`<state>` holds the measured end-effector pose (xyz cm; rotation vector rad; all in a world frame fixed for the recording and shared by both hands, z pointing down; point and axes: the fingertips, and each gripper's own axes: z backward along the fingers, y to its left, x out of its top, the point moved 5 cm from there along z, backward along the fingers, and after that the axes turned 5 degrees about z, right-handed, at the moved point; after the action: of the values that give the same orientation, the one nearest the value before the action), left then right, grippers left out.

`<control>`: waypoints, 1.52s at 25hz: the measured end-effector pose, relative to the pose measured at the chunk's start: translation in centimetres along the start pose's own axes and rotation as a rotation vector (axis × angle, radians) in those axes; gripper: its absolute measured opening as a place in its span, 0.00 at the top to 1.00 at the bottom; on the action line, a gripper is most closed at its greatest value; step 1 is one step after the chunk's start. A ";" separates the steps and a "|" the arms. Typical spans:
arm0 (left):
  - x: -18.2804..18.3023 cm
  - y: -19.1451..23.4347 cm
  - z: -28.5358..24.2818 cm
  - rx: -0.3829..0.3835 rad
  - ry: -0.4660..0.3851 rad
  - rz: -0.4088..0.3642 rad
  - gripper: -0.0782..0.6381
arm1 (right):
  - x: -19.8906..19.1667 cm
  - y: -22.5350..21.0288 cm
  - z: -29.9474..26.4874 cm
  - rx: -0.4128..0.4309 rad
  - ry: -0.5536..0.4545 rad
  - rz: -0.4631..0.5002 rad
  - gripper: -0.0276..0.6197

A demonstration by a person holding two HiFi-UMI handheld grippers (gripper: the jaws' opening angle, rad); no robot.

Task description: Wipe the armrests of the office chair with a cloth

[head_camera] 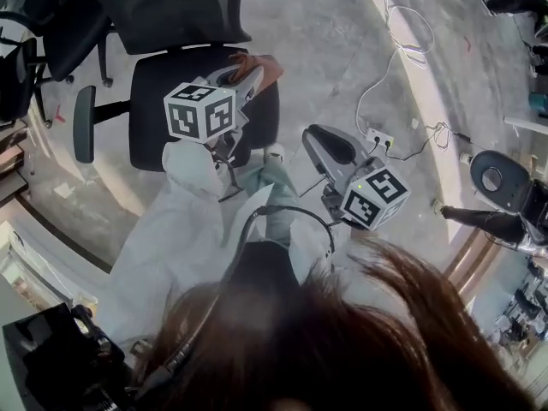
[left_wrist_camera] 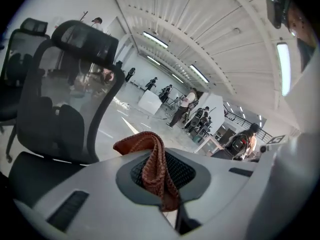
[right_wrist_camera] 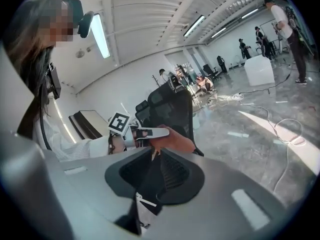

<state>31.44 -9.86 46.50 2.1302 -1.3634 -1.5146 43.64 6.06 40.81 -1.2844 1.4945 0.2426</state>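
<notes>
The black office chair point(head_camera: 193, 92) stands ahead on the grey floor, and its left armrest point(head_camera: 83, 125) juts out at the seat's left side. My left gripper point(head_camera: 247, 74) hovers over the seat's right edge, shut on a rust-coloured knitted cloth point(head_camera: 264, 65). In the left gripper view the cloth point(left_wrist_camera: 155, 169) hangs bunched between the pads, with the chair's backrest point(left_wrist_camera: 65, 109) close on the left. My right gripper point(head_camera: 315, 135) is off to the right of the seat, jaws together with nothing in them. The right gripper view shows the cloth point(right_wrist_camera: 176, 140) in front of the chair point(right_wrist_camera: 170, 106).
A second black chair point(head_camera: 51, 32) stands at the far left. A power strip point(head_camera: 378, 139) with white cables lies on the floor to the right. Another dark chair point(head_camera: 501, 178) is at the right edge. Several people stand far off in the hall.
</notes>
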 end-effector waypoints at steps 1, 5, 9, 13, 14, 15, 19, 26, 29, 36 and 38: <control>-0.2 0.5 -1.1 -0.013 0.013 0.034 0.86 | -0.2 -0.2 -0.2 0.002 0.010 -0.004 0.88; -1.9 4.0 -5.2 0.023 0.100 0.177 0.86 | -1.2 -0.7 -1.0 0.022 0.046 -0.033 0.88; -3.7 6.9 -7.0 0.130 0.189 0.169 0.86 | -2.1 -0.9 -0.9 0.038 0.057 -0.060 0.88; -5.9 8.7 -7.3 0.262 0.328 0.059 0.86 | -2.4 -1.4 -0.3 0.028 0.050 -0.080 0.88; -6.4 9.0 -7.2 0.277 0.347 0.046 0.86 | -2.5 -1.5 -0.3 0.027 0.048 -0.084 0.88; -6.9 9.0 -7.0 0.281 0.355 0.045 0.86 | -2.5 -1.6 -0.3 0.026 0.045 -0.086 0.89; -8.1 8.2 -5.8 0.271 0.395 0.049 0.86 | -2.0 -1.2 -0.7 0.025 0.034 -0.096 0.89; -13.0 3.6 -2.0 0.215 0.460 0.052 0.86 | -1.2 -0.8 -0.4 0.047 0.002 -0.095 0.89; -15.4 1.2 0.3 0.191 0.484 0.064 0.86 | -0.7 -0.5 -0.5 0.061 -0.012 -0.083 0.89; -17.8 -1.2 4.1 0.188 0.508 0.079 0.86 | 0.1 1.3 -0.9 0.087 0.001 -0.048 0.89; -17.8 -1.1 3.8 0.193 0.515 0.054 0.86 | -0.3 1.4 -0.9 0.091 0.007 -0.043 0.89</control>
<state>28.04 5.59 55.61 2.3460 -1.3928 -0.7529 41.96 6.16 40.72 -1.2443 1.4657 0.1405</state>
